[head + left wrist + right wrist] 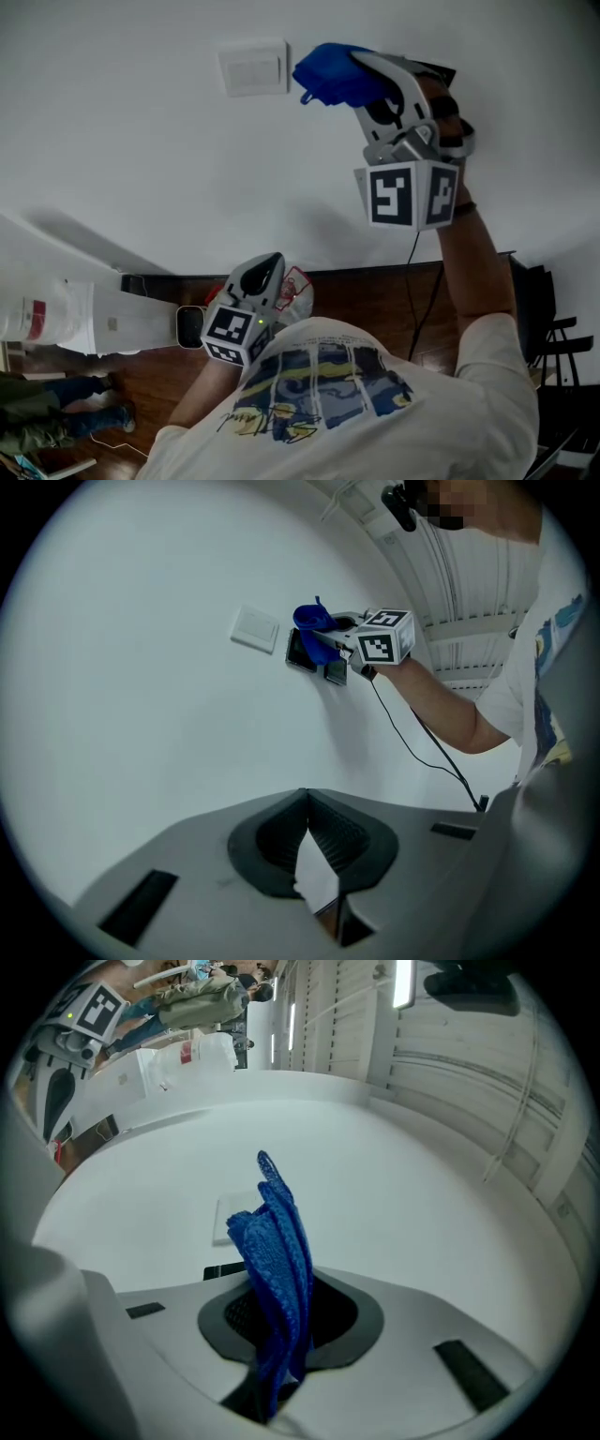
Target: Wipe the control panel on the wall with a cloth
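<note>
A crumpled blue microfibre cloth (323, 77) is pinched in the right gripper (361, 73) and held up at the white wall (122, 141), just beside a white rectangular wall plate (253, 67). The left gripper (270, 267) is held low, jaws pressed together.

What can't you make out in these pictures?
Left gripper view: panel too small to show buttons or dirt; cloth covers part.
Head view: panel hidden behind cloth and right gripper.
Right gripper view: only a sliver of panel shows past the jaws; cloth contact unclear.
</note>
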The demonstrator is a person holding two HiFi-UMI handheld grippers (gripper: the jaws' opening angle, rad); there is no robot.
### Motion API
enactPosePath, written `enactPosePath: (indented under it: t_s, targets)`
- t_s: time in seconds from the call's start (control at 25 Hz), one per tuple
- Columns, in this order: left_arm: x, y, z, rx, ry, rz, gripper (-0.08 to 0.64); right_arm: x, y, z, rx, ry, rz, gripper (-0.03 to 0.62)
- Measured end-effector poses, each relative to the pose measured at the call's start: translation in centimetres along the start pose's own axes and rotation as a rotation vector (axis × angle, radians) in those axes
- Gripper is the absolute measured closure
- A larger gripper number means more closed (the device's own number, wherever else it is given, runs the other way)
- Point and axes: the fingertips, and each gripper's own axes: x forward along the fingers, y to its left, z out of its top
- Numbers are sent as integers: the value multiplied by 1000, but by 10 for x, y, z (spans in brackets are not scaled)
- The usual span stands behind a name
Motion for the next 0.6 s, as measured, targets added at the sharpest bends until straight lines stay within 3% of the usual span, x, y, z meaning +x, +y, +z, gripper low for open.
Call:
enactPosePath:
  t_s: [0.6]
  targets:
    - [-5,-1,-4,-8,6,-6,558,-6,112,-30,31,81,177,506]
